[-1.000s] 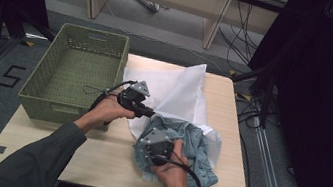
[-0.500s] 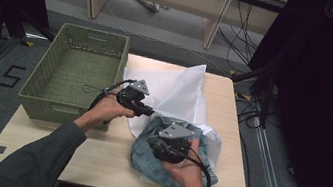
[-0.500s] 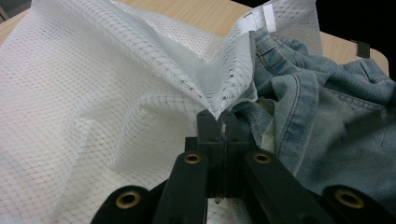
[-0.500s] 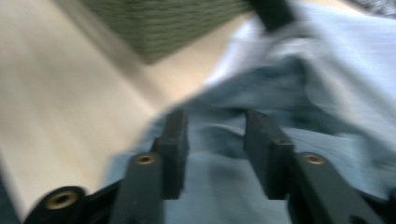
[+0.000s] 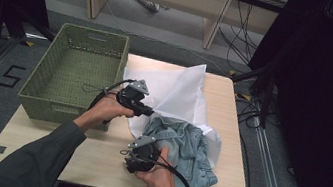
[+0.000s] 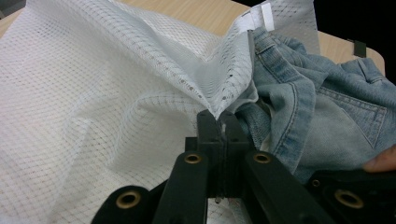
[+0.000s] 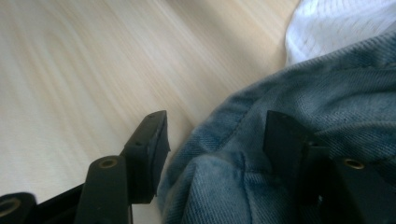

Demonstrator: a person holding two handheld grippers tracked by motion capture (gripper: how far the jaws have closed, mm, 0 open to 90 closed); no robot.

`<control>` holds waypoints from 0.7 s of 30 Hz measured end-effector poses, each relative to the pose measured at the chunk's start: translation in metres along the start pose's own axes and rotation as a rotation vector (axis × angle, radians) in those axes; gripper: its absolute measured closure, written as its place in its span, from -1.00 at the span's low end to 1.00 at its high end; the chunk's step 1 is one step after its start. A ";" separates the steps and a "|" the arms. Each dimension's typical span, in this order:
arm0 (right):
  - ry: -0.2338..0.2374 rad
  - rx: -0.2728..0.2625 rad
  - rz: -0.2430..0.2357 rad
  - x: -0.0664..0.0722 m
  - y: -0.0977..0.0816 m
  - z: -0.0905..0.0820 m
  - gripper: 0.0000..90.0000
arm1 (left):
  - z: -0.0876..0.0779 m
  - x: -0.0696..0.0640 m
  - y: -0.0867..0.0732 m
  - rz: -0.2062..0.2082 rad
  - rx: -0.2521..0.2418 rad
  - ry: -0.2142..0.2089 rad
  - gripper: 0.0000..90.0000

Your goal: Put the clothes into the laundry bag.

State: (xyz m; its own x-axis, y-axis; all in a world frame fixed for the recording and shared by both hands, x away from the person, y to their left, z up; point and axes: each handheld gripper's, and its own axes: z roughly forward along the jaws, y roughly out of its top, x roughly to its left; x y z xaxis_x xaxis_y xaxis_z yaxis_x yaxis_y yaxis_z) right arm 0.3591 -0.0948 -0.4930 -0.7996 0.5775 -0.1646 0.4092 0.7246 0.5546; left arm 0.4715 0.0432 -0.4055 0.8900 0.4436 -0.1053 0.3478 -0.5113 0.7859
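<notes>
A white mesh bag (image 5: 175,92) lies across the wooden table (image 5: 92,163), with a crumpled pair of blue jeans (image 5: 190,153) at its mouth. My left gripper (image 5: 147,112) is shut on the bag's rim, and in the left gripper view the left gripper (image 6: 223,122) pinches a raised fold of the mesh bag (image 6: 107,93) beside the jeans (image 6: 327,121). My right gripper (image 5: 139,151) sits low at the jeans' near-left edge. Its jaws have just been opening, and the right gripper (image 7: 215,130) stands open with a fold of the jeans (image 7: 327,93) between its fingers.
A green wicker basket (image 5: 77,69) stands on the table's left side, close to my left hand. Bare tabletop (image 7: 84,60) lies left of the right gripper. Beyond the table are desk legs and floor cables (image 5: 252,112).
My right gripper has moved left and down from the top of the jeans to their near-left edge, and its jaws now stand apart. The left gripper keeps the same hold on the bag.
</notes>
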 end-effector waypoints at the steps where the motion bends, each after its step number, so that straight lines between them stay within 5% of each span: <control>1: 0.001 0.004 -0.023 -0.001 -0.001 0.002 0.01 | 0.001 0.000 0.000 -0.004 -0.003 -0.004 0.97; 2: -0.005 0.015 -0.035 0.000 -0.001 0.002 0.12 | 0.001 0.000 0.000 -0.004 -0.003 -0.004 0.97; 3: -0.065 -0.016 -0.028 0.003 -0.002 0.005 0.24 | 0.001 -0.001 0.000 -0.009 -0.006 0.001 0.97; 4: -0.033 -0.005 -0.031 0.000 -0.003 0.004 0.41 | 0.001 -0.001 0.000 -0.007 -0.006 0.001 0.97; 6: -0.047 0.005 -0.058 -0.003 -0.003 0.001 0.69 | 0.001 -0.001 -0.001 -0.008 -0.005 0.002 0.97; 7: -0.035 0.002 -0.015 0.000 -0.003 0.000 0.74 | 0.001 -0.001 -0.001 -0.009 -0.006 0.002 0.97; 8: -0.050 -0.005 -0.030 -0.001 -0.003 -0.001 0.87 | 0.001 -0.002 0.000 -0.009 -0.007 0.002 0.97; 13: -0.104 -0.066 -0.005 -0.018 -0.001 -0.027 0.91 | -0.002 -0.003 0.001 -0.009 -0.025 0.002 0.97; 17: -0.138 -0.149 0.088 -0.046 -0.004 -0.063 0.92 | -0.005 -0.002 0.003 0.011 -0.016 0.007 0.98; 21: -0.169 -0.144 0.160 -0.077 -0.017 -0.076 0.92 | -0.004 -0.005 0.004 0.011 -0.021 0.004 0.98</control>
State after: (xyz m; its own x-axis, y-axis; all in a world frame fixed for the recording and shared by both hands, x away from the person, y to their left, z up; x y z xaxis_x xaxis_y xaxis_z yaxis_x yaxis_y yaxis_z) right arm 0.3806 -0.1804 -0.4277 -0.6398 0.7440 -0.1925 0.4480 0.5647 0.6932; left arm 0.4667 0.0420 -0.3991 0.8926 0.4408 -0.0945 0.3318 -0.5005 0.7996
